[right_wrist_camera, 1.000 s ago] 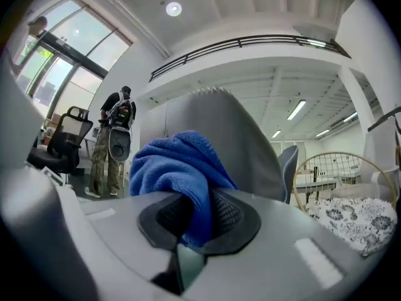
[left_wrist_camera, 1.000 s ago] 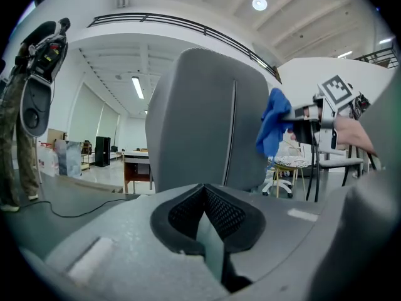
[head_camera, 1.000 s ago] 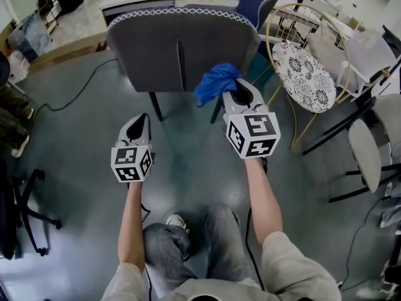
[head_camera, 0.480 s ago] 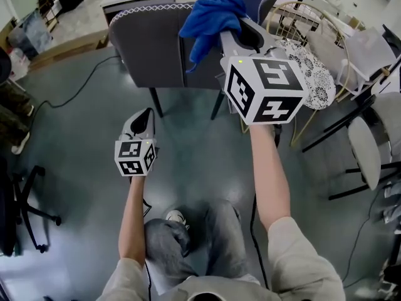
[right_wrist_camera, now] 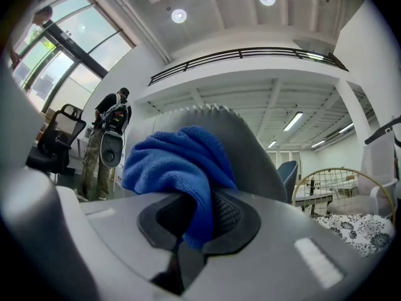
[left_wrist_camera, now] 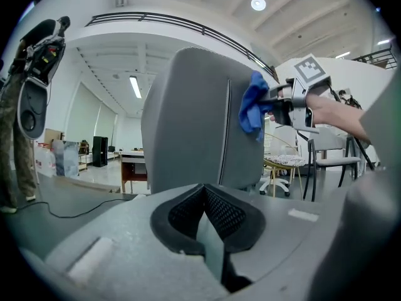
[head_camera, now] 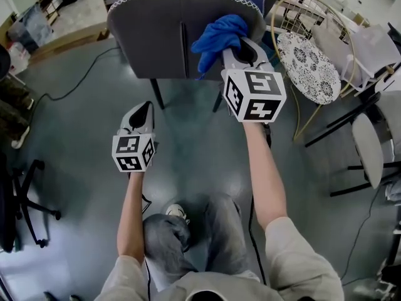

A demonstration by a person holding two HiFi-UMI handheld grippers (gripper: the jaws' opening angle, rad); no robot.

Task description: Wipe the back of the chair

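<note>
The right gripper [head_camera: 243,50] is raised to the grey chair [head_camera: 153,36], its fingers clenched on a blue cloth [head_camera: 219,35] that bunches out ahead of them. The cloth lies against the chair's back, high up near the stitched top edge and to the right of the vertical seam [head_camera: 183,49]. The left gripper view shows it touching the back close to its right edge. The left gripper [head_camera: 142,110] hangs lower and to the left, apart from the chair, over the floor [head_camera: 188,155]; its fingers are pressed together with nothing between them. To the right of the chair stands a gold wire chair [head_camera: 307,64] with a round patterned seat. In the right gripper view a person [right_wrist_camera: 108,140] stands far off at the left.
</note>
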